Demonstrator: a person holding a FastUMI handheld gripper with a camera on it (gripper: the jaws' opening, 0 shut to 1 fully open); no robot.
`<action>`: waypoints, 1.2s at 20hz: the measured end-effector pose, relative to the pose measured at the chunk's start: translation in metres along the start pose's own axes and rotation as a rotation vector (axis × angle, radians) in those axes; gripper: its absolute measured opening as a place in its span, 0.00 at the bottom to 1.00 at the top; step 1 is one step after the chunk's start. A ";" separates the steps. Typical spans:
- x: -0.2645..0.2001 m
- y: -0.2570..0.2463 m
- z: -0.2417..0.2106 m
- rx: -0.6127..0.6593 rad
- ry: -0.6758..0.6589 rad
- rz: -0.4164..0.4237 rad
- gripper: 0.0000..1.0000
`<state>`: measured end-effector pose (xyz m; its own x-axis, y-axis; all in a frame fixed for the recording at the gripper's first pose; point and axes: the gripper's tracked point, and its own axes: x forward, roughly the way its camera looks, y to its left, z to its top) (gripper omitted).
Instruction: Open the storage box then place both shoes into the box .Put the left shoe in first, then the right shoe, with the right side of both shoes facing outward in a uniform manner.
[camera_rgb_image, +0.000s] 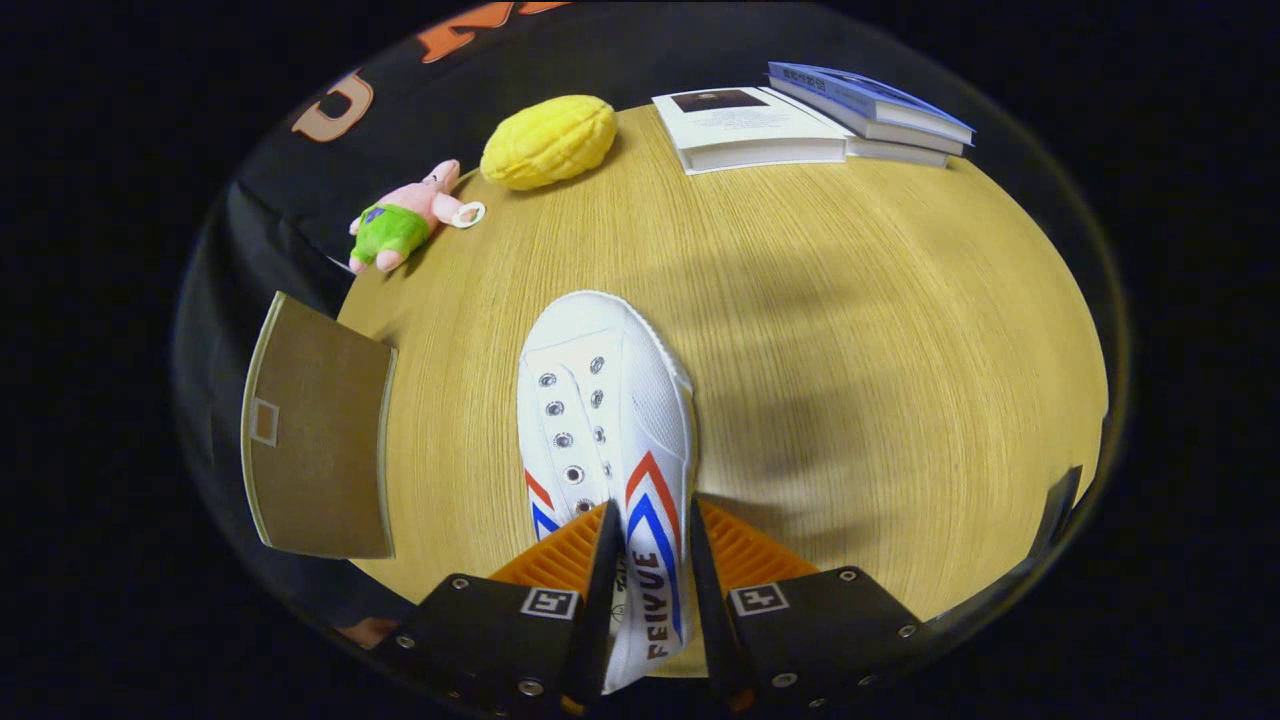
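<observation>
A white canvas shoe (605, 400) with red and blue chevrons on its sides is held above the wooden table (850, 330), its toe pointing away from me. My gripper (650, 570) is shut on the shoe, both fingers pressing the side wall of its heel part. The shoe casts a soft shadow on the table ahead and to the right. To the left of the fingers a brown flat panel (315, 430), likely the storage box's lid or flap, sticks out past the table's left edge; the box's inside is hidden.
A pink plush toy in green shorts (405, 220) and a yellow bumpy plush fruit (548, 140) lie at the far left of the table. Stacked books (810, 120) lie at the far edge, right of the fruit.
</observation>
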<state>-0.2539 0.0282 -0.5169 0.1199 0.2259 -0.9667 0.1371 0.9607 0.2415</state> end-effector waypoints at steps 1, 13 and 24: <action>0.001 -0.001 0.001 0.001 -0.005 0.003 0.38; -0.050 0.066 0.034 0.137 -0.033 0.104 0.08; -0.114 0.236 0.059 -0.035 -0.020 0.307 0.08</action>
<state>-0.1776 0.2197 -0.3450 0.1695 0.5037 -0.8471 0.0578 0.8530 0.5188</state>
